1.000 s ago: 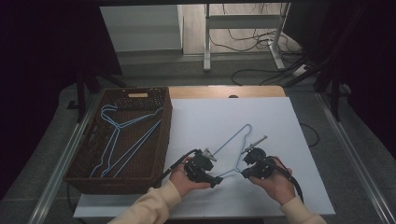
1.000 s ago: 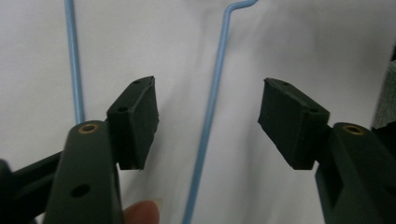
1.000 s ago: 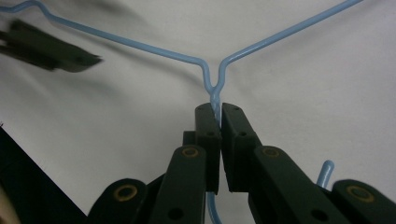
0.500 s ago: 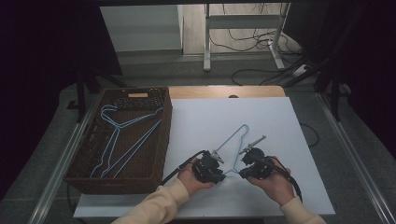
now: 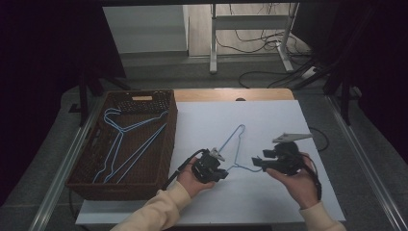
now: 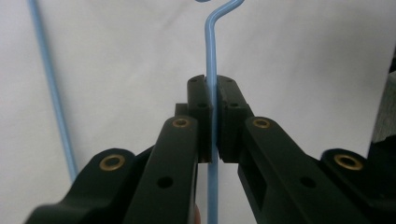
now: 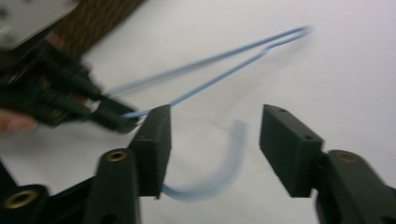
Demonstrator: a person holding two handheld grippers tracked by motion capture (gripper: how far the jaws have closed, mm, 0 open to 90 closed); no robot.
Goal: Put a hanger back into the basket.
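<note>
Wicker basket (image 5: 159, 144), left of table: holds blue wire hangers (image 5: 126, 139). Blue wire hanger (image 5: 234, 139), thin, bent: lies on white tabletop (image 5: 269, 120) between both grippers. Left gripper (image 5: 217, 169): jaws clamped on the hanger's neck wire, below the hook. Right gripper (image 5: 256, 162): jaws spread wide, hook curve (image 7: 224, 168) between them, untouched.

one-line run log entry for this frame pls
left hand-held gripper: shut on blue wire hanger neck | right hand-held gripper: open, hook between jaws | wicker basket: more hangers | surface: white table
</note>
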